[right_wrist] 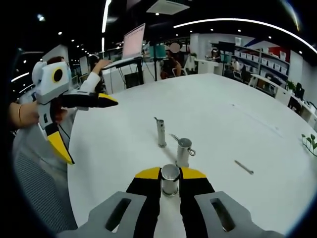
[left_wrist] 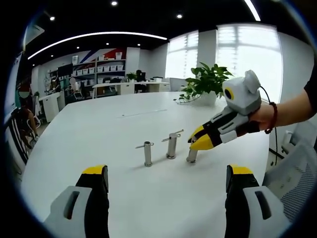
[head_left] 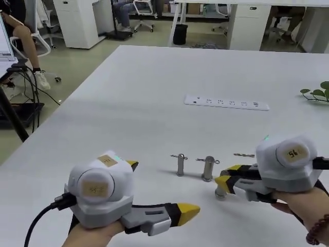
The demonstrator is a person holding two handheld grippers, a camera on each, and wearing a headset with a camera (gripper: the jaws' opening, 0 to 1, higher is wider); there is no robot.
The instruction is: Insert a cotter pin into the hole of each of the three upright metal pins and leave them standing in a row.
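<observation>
Two upright metal pins (head_left: 181, 164) (head_left: 207, 169) stand side by side on the white table (head_left: 154, 92), each with a cotter pin through its top. My right gripper (head_left: 226, 177) is shut on the third metal pin (right_wrist: 170, 179), which stands upright on the table at the right end of the row (left_wrist: 191, 155). No cotter pin is visible in it. A loose cotter pin (head_left: 244, 155) lies on the table just beyond (right_wrist: 244, 167). My left gripper (head_left: 160, 188) is open and holds nothing, near the table's front edge, left of the row.
A white power strip (head_left: 226, 102) lies farther back on the table. A green plant (head_left: 318, 93) sits at the right edge. Office desks, chairs and seated people are beyond the table.
</observation>
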